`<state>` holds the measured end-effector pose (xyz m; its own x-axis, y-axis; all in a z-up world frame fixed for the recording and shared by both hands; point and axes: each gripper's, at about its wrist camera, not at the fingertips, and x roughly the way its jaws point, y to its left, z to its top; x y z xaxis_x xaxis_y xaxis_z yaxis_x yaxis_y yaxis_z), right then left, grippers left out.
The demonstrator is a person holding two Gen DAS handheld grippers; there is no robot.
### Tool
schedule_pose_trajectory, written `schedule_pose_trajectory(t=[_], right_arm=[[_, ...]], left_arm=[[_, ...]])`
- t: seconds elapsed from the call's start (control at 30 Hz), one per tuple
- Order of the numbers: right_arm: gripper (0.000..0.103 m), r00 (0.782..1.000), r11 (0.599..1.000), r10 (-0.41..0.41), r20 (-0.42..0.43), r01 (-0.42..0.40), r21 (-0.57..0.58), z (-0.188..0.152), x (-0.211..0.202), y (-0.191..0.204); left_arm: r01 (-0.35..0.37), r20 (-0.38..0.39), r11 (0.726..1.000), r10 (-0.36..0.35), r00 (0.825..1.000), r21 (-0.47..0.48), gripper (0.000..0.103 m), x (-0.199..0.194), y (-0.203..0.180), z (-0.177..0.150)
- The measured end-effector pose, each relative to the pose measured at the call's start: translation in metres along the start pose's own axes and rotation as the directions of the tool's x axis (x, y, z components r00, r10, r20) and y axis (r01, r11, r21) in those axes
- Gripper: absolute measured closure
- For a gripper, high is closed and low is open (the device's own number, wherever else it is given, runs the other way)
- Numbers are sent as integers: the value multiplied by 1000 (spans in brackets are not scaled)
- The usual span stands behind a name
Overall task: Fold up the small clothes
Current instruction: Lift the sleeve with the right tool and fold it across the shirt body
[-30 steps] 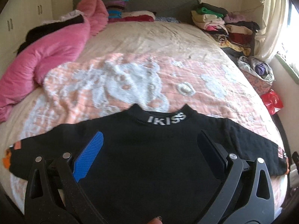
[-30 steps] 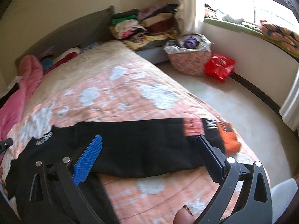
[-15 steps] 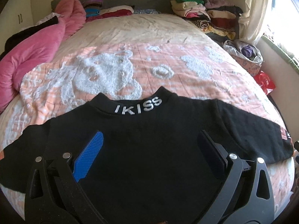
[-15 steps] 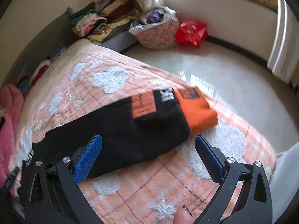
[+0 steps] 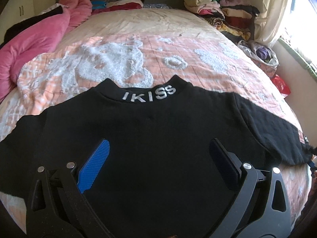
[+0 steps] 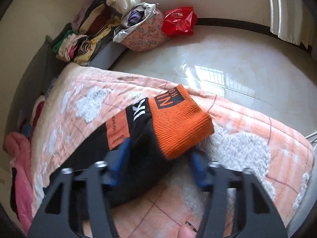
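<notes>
Right-wrist view: the right gripper [image 6: 158, 162] was closing around the black sweater [image 5: 150, 138] sleeve, just behind its orange cuff [image 6: 178, 119], pads not yet pressing. Left gripper [image 5: 158, 158] hovered spread above the body, flat on the bed quilt [image 5: 178, 45]. Soft, light knit; probably best pinched at cuff or hem.

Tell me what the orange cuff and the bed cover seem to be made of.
Orange cuff: looks like ribbed knit fabric, matte; fine parallel ridges run across it. Bed cover: seems a soft quilted textile with raised fluffy white tufts, like chenille or terry; stitched grid lines show on the peach ground. Exact fibre cannot be told.
</notes>
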<state>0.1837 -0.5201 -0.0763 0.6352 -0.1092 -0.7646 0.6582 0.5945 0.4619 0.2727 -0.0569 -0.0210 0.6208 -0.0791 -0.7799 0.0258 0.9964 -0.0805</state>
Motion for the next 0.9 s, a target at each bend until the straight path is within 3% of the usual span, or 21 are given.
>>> schedule_pose_trajectory(t=[0.03, 0.1, 0.3, 0.53, 0.9], right_arm=[[81, 1000, 1000, -8, 9, 8, -15, 1, -1, 2], [85, 999, 997, -12, 53, 16, -77, 1, -9, 12], [87, 987, 982, 96, 128, -73, -174, -1, -39, 41], [88, 962, 937, 238, 134, -191, -294, -6, -70, 85], [89, 931, 839, 349, 109, -259, -479, -36, -102, 154]], left_arm=[[6, 3, 1000, -6, 1000, -11, 9, -3, 3, 1], [19, 5, 1000, -18, 1000, -18, 9, -8, 6, 3], [30, 3, 999, -30, 1000, -38, 9, -21, 18, 7], [121, 21, 987, -120, 993, -108, 9, -36, 35, 9], [197, 16, 961, -198, 980, -196, 9, -50, 63, 11]])
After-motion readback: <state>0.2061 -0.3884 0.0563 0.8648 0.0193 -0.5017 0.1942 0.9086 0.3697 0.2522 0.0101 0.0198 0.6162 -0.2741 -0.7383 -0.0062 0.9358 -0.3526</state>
